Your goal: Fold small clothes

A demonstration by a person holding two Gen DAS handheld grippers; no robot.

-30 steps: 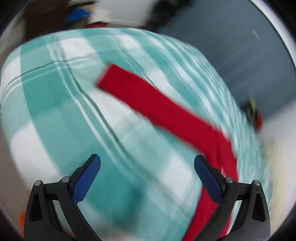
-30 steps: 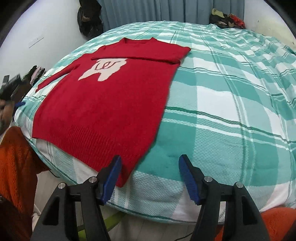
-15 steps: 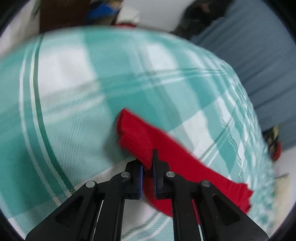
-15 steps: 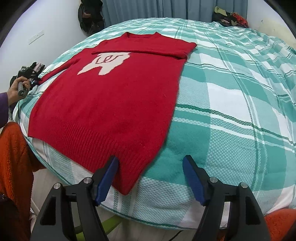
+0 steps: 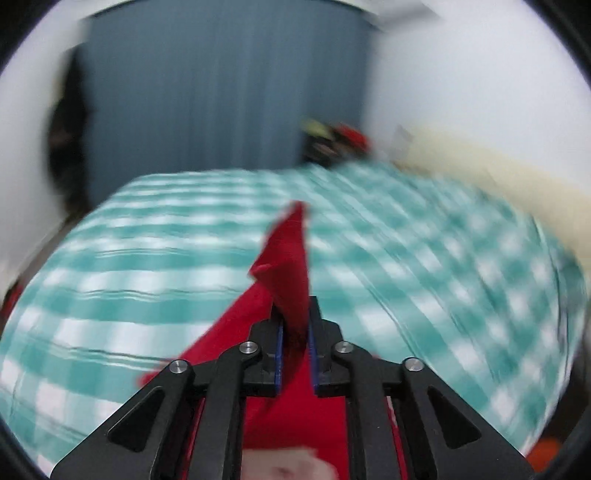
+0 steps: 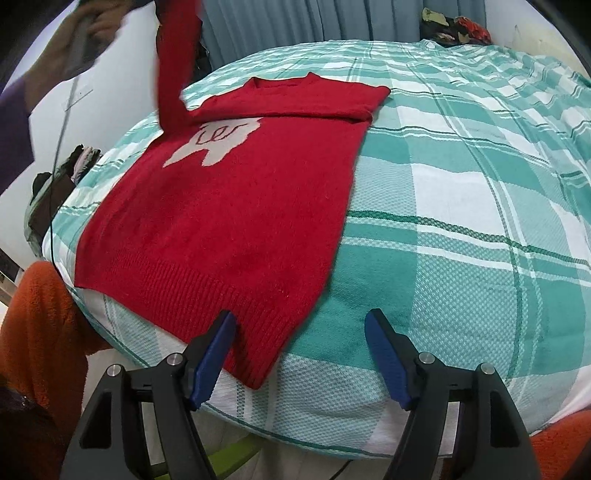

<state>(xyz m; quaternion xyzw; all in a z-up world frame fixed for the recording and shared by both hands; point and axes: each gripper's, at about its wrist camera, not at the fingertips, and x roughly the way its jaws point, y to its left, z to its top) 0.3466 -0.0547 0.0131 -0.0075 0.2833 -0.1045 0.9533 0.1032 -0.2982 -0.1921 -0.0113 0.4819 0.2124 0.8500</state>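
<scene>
A small red sweater [image 6: 236, 199] with a white motif lies flat on a teal and white checked bedspread [image 6: 461, 206]. Its right sleeve is folded across the chest near the collar. My left gripper [image 5: 295, 332] is shut on the left sleeve's cuff [image 5: 290, 266] and holds it high in the air; the lifted sleeve [image 6: 177, 62] shows in the right wrist view at the upper left. My right gripper [image 6: 301, 350] is open and empty, hovering just above the sweater's lower right hem corner [image 6: 258, 365].
Grey-blue curtains [image 6: 332, 18] hang behind the bed. A pile of dark clothes [image 6: 454, 26] lies at the bed's far right corner. More clothes [image 6: 62, 181] sit left of the bed. An orange fleece [image 6: 40, 332] is at the near left.
My left gripper closed on the left sleeve's cuff and lifted it up off the bed, swinging toward the sweater's body. My right gripper edged closer to the hem corner.
</scene>
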